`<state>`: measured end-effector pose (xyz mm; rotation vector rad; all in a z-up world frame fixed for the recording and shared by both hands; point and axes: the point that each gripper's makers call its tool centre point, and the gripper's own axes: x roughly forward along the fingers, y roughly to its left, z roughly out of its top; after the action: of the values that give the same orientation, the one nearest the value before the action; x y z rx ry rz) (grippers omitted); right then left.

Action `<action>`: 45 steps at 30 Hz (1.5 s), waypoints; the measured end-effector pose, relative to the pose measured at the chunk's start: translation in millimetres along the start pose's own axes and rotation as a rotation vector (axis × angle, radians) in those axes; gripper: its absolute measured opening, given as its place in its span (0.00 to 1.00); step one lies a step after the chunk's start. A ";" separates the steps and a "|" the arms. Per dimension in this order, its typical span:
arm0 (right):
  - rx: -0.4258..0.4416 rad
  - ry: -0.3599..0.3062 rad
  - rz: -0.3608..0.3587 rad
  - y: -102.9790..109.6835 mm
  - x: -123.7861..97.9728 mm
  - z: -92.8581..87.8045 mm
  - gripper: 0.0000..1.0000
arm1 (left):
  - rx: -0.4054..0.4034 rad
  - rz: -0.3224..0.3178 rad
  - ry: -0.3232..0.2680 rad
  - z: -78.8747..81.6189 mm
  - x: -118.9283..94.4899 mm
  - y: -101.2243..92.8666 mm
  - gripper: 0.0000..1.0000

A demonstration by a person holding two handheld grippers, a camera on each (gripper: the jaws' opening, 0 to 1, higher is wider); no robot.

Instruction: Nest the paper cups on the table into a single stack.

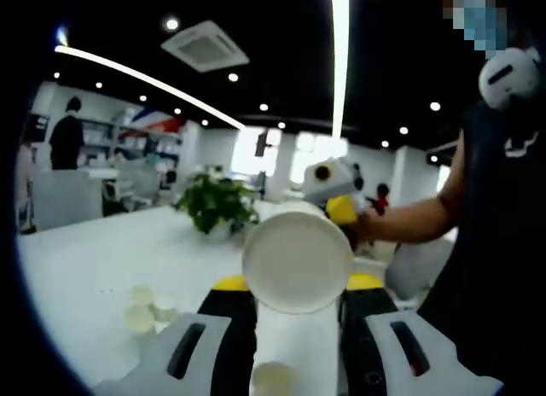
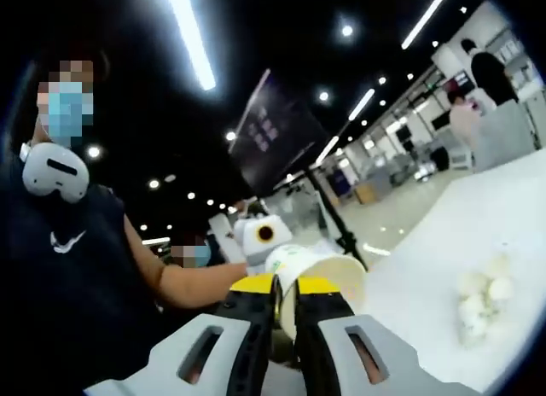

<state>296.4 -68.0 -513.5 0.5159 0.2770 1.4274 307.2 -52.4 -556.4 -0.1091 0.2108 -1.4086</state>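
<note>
A white paper cup (image 1: 295,328) sits lengthwise between the two yellow-tipped jaws of my left gripper (image 1: 297,283), which is shut on it. A round white cup face (image 1: 297,259) fills its far end. The right gripper (image 1: 334,191), held by a person's hand, touches that face's upper right edge. In the right gripper view, my right gripper (image 2: 287,285) is shut on the wall of a paper cup (image 2: 328,276) whose open rim tilts to the right. The left gripper (image 2: 263,235) shows just behind it. Several loose cups (image 2: 479,304) lie on the white table (image 2: 461,234).
A potted plant (image 1: 215,205) stands mid-table beyond the cups. Loose cups (image 1: 143,309) lie on the table (image 1: 94,259) left of my left jaws. The person (image 2: 77,259) stands close by. Chairs and people are in the background.
</note>
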 end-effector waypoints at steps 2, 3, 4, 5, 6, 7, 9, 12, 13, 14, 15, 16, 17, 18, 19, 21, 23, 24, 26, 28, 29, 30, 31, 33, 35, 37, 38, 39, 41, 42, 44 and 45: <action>0.006 0.006 0.027 10.2 3.0 2.3 0.01 | -0.008 -0.008 0.017 -2.2 -0.9 -2.5 0.32; -0.003 0.017 0.041 16.3 4.5 3.0 0.00 | -0.018 -0.012 0.026 -3.3 -1.5 -4.1 0.31; -0.015 0.030 0.044 18.9 5.6 2.2 0.00 | -0.020 -0.007 0.036 -4.2 -1.9 -4.6 0.33; -0.042 0.049 0.033 19.2 6.2 1.1 0.00 | -0.012 0.002 0.041 -4.8 -2.0 -4.4 0.37; -0.042 0.056 0.032 20.0 6.5 0.7 0.00 | -0.003 0.016 0.045 -4.7 -2.5 -2.8 0.43; -0.042 0.061 0.036 24.1 7.2 2.4 0.00 | -0.004 0.032 0.043 -4.0 -3.0 -0.6 0.48; -0.058 0.065 0.025 25.0 6.5 4.7 0.00 | 0.021 0.083 0.029 -0.9 -5.3 6.4 0.59; -0.111 0.126 -0.029 20.0 4.5 3.2 0.00 | 0.066 0.188 0.054 -4.3 -11.0 21.7 0.82; -0.136 0.161 -0.052 17.2 3.7 0.4 0.00 | 0.077 0.232 0.080 -9.1 -14.3 28.5 0.88; -0.191 0.223 -0.096 10.7 2.7 -4.5 0.00 | 0.081 0.264 0.100 -12.8 -17.3 33.3 0.92; -0.213 0.273 -0.118 7.8 2.0 -9.1 0.00 | 0.080 0.308 0.129 -19.3 -22.7 40.9 0.96; -0.245 0.340 -0.140 5.2 1.8 -15.1 0.00 | 0.077 0.323 0.138 -21.8 -24.7 43.5 0.98; -0.269 0.361 -0.140 5.8 3.0 -16.0 0.00 | 0.070 0.362 0.167 -28.7 -30.6 50.1 0.98; -0.280 0.380 -0.127 9.6 6.0 -15.9 0.00 | 0.060 0.388 0.185 -33.7 -35.3 53.9 0.98; -0.283 0.399 -0.124 10.9 7.0 -16.3 0.00 | 0.044 0.413 0.201 -39.1 -41.3 56.9 0.98; -0.309 0.464 -0.128 11.1 8.9 -18.4 0.00 | 0.026 0.436 0.191 -42.6 -48.5 59.9 0.98; -0.352 0.534 -0.148 6.2 8.9 -20.3 0.00 | 0.001 0.471 0.191 -48.3 -58.6 64.5 0.98; -0.365 0.567 -0.156 4.3 8.8 -21.6 0.00 | -0.005 0.479 0.197 -51.5 -62.6 65.9 0.98; -0.396 0.633 -0.159 2.1 8.9 -23.6 0.00 | -0.014 0.504 0.206 -57.2 -71.2 68.8 0.98; -0.417 0.716 -0.170 -3.1 6.1 -26.7 0.00 | -0.028 0.536 0.204 -63.6 -83.6 71.9 0.98; -0.437 0.770 -0.179 -7.1 4.0 -29.1 0.00 | -0.031 0.545 0.206 -66.2 -87.5 72.7 0.98; -0.445 0.805 -0.186 -9.1 2.4 -31.0 0.00 | -0.035 0.561 0.216 -71.0 -93.6 74.5 0.98; -0.456 0.849 -0.191 -11.1 0.2 -33.8 0.00 | -0.034 0.572 0.224 -74.2 -98.1 75.5 0.98; -0.498 0.949 -0.215 -18.9 -5.0 -38.2 0.00 | -0.037 0.583 0.227 -78.9 -105.6 75.3 0.98; -0.509 1.040 -0.218 -21.4 -8.9 -43.4 0.00 | -0.048 0.590 0.226 -82.1 -110.5 75.2 0.98; -0.544 1.100 -0.217 -24.2 -9.6 -44.9 0.00 | -0.047 0.609 0.228 -86.1 -116.8 77.4 0.98; -0.558 1.143 -0.215 -25.0 -9.7 -46.8 0.00 | -0.045 0.620 0.230 -87.6 -119.1 77.9 0.98; -0.572 1.171 -0.209 -25.3 -9.5 -48.1 0.00 | -0.048 0.624 0.231 -88.8 -120.5 78.3 0.98; -0.603 1.216 -0.188 -24.7 -7.6 -50.7 0.00 | -0.058 0.635 0.231 -91.9 -123.9 79.8 0.98; -0.611 1.247 -0.184 -24.9 -6.4 -52.0 0.00 | -0.065 0.639 0.230 -93.6 -125.2 80.0 0.98; -0.630 1.277 -0.186 -27.6 -2.1 -52.4 0.00 | -0.066 0.641 0.239 -95.8 -125.5 79.0 0.98; -0.630 1.292 -0.186 -28.7 0.1 -53.2 0.00 | -0.064 0.641 0.246 -96.9 -125.8 78.6 0.98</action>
<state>295.7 -60.4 -573.5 -0.9882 0.8197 1.3898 344.3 89.0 -656.5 0.0773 0.4507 -0.7732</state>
